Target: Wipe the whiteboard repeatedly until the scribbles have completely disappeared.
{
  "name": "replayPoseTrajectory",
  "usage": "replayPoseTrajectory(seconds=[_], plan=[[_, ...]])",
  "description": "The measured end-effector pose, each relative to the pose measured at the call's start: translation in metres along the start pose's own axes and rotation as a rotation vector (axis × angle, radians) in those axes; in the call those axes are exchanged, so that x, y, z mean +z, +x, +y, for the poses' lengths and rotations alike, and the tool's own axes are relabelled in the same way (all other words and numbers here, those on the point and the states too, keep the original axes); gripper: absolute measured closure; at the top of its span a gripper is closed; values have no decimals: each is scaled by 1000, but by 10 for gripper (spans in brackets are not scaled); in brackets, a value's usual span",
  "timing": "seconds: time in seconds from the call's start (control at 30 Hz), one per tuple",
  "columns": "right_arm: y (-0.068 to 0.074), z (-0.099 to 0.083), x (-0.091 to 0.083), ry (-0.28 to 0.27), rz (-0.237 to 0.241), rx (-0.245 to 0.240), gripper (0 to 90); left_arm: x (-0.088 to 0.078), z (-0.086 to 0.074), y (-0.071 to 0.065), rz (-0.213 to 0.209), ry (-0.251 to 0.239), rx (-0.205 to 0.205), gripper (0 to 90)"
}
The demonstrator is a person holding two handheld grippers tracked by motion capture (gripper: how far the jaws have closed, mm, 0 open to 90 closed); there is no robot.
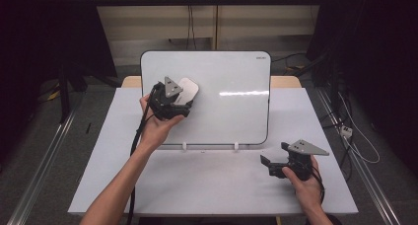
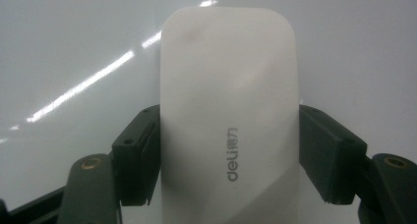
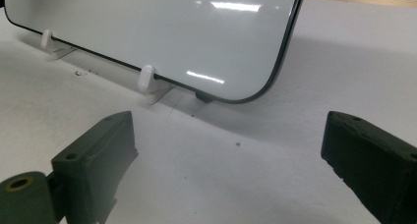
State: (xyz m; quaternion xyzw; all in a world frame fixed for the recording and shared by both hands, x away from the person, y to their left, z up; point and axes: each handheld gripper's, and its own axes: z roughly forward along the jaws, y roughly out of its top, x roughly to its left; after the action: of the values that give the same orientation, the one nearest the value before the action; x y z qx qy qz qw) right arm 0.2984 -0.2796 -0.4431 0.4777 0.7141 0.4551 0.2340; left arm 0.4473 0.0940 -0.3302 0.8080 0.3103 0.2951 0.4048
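A white whiteboard (image 1: 231, 106) with a thin dark rim leans tilted on two small white clips (image 1: 184, 146) at the middle of the table. My left gripper (image 1: 180, 102) is shut on a white eraser (image 1: 188, 90), pressing it against the board's upper left area. In the left gripper view the eraser (image 2: 228, 111) fills the space between both jaws and carries a grey "deli" logo. My right gripper (image 1: 270, 158) rests open on the table by the board's lower right corner, with nothing between its fingers (image 3: 96, 155). The board's lower edge (image 3: 162, 79) lies ahead of it.
The white table (image 1: 212, 185) has bare surface in front of the board and on both sides. A wooden strip (image 1: 286, 81) runs along the far edge. Cables (image 1: 352, 136) lie on the floor to the right, and metal rails run along both sides.
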Motion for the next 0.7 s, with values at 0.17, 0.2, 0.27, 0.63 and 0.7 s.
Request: replayPoseTrajectory(seconds=[0.17, 0.2, 0.27, 0.63, 0.7], plan=[[1, 0, 0, 1, -3, 7, 63, -11, 2, 0, -11, -29, 0, 311], [1, 0, 0, 0, -3, 9, 63, -13, 2, 0, -16, -33, 0, 311], [1, 0, 1, 1, -2, 7, 63, -16, 1, 0, -16, -37, 1, 311], [0, -1, 0, 3, 4, 4, 63, -30, -10, 8, -4, -58, -65, 311], [0, -1, -1, -4, 4, 2, 63, -34, -13, 10, 3, -62, -75, 310]])
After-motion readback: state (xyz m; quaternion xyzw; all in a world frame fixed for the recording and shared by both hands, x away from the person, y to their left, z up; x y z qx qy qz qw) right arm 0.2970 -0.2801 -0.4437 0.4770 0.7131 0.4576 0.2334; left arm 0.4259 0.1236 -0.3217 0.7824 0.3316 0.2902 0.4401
